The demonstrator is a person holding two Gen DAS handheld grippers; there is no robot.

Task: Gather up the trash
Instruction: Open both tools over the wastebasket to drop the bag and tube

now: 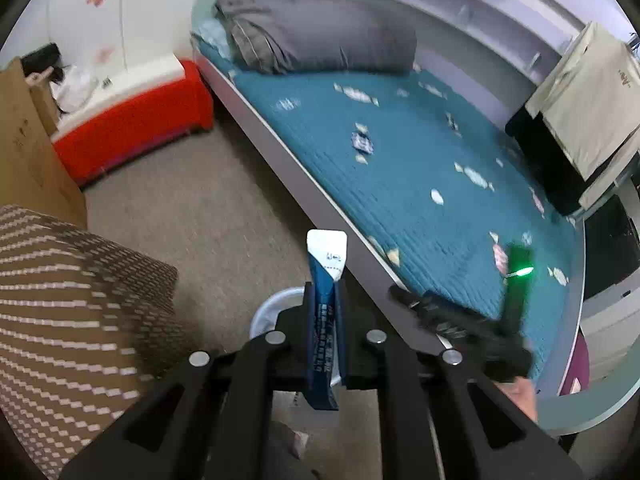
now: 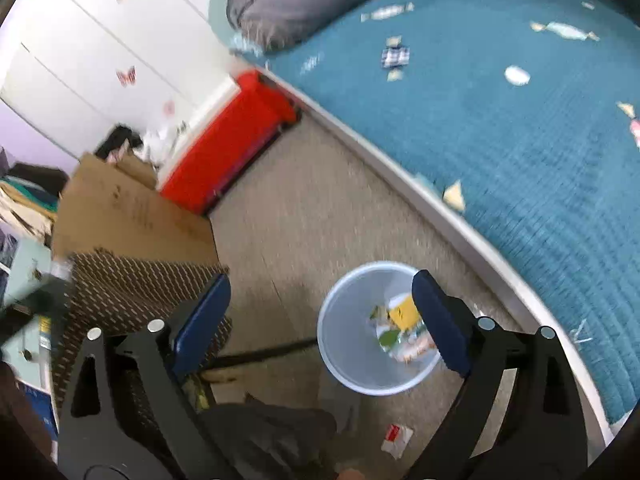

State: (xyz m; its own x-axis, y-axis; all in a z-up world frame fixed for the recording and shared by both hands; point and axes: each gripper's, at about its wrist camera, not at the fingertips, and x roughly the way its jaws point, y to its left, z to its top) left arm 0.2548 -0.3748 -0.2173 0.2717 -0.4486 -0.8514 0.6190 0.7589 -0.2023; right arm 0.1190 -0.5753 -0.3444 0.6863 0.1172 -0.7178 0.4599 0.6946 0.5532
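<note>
Left hand-held gripper (image 1: 323, 292) pinching a blue sachet (image 1: 325, 312); right hand-held gripper (image 2: 322, 308) spread wide over the bin (image 2: 352, 364).

Teal bedspread (image 1: 400, 168), grey pillow (image 1: 320, 32), red box (image 1: 140, 120), pale-blue bin (image 2: 344, 344), blue-and-white wrapper (image 1: 325, 308).

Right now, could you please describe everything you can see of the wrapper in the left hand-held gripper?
The blue and white wrapper is a long, narrow sachet of glossy film, blue along its body with white print and a white, flared top end. It stands nearly upright, clamped between the fingers of the left hand-held gripper, its top rising above them. Only the fingers touch it. The white bin shows partly behind it on the floor.
</note>
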